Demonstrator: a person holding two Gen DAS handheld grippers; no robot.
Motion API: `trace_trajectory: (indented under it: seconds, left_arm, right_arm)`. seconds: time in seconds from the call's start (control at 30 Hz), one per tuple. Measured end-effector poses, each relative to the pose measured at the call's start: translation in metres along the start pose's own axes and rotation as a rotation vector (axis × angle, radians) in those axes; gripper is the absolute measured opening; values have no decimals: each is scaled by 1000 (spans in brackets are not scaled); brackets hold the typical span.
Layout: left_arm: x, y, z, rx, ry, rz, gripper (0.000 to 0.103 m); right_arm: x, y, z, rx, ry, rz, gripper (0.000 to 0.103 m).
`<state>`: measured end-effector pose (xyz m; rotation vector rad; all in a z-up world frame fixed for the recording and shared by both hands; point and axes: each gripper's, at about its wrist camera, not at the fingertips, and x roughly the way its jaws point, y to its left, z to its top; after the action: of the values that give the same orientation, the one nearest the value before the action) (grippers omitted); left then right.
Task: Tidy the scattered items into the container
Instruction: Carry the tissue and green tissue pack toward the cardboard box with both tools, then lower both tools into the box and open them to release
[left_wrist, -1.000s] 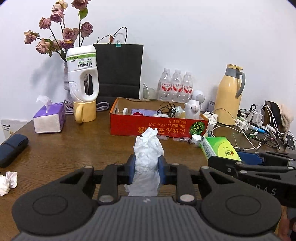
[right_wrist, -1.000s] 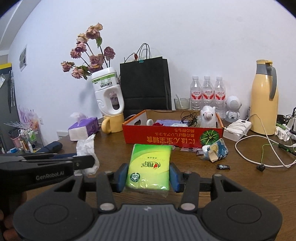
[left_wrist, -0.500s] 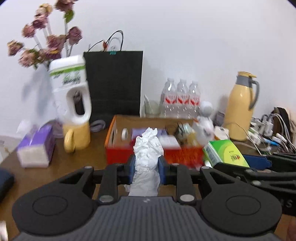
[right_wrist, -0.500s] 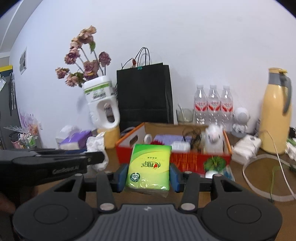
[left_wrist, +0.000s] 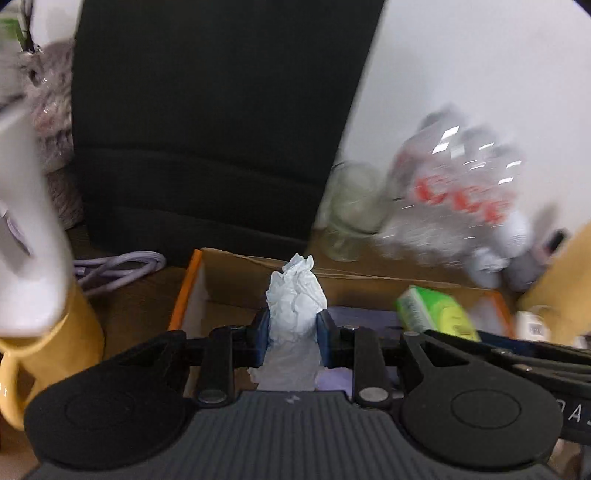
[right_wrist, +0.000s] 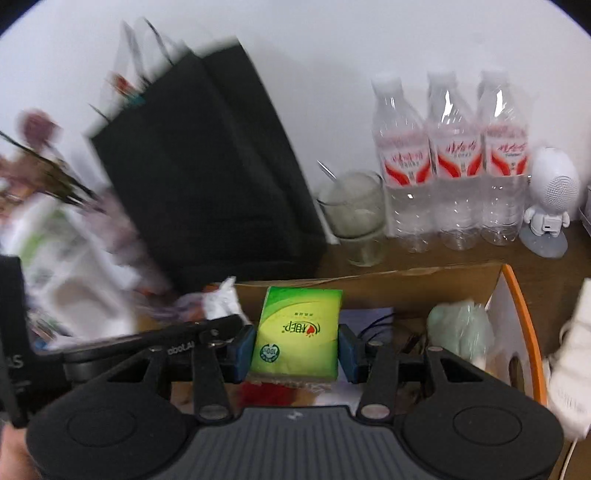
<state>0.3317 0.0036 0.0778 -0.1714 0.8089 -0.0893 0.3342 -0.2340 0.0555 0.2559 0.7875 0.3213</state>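
My left gripper (left_wrist: 293, 332) is shut on a crumpled white tissue (left_wrist: 295, 299) and holds it over the left part of the open cardboard box (left_wrist: 192, 280). My right gripper (right_wrist: 297, 349) is shut on a green tissue pack (right_wrist: 299, 332) and holds it over the same box (right_wrist: 517, 291), near its middle. The green pack also shows in the left wrist view (left_wrist: 436, 314), and the white tissue in the right wrist view (right_wrist: 221, 301). The box holds a purple item, cables and a pale plush toy (right_wrist: 460, 328).
A black paper bag (right_wrist: 207, 166) stands just behind the box. A glass cup (right_wrist: 354, 218), three water bottles (right_wrist: 450, 155) and a white robot figure (right_wrist: 550, 199) line the wall. A yellow mug (left_wrist: 48, 350) with a white bottle sits left of the box.
Both grippers have moved forward fast from the table's front and now stand over the box, each still holding its item. The view is blurred by motion.
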Motion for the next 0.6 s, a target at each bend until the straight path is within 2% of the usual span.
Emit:
trace_trajectory:
  seconds: [0.13,0.27,0.33,0.4,0.47,0.6]
  left_arm:
    - [35,6,9,-41,98,-5,28]
    - [53,8,11,-25,131,38,30]
    - [55,9,7,-10,129,45,36]
    - [59,8,7,4,140,44,37]
    - [64,8,5,12,170,37,37]
    - [55,5,7,11,191,31,50]
  right_arm:
    - [39,-4,15,-17,78,-64,46]
    - [69,-6,20,-37,152,-126,46]
    - [79,-7,20,-40,180,-141,46]
    - [87,-9,19,-38,205,-150,47]
    - [99,-14,17,-18,271,-148,46]
    - [103,-30,18,93,314,-125,46]
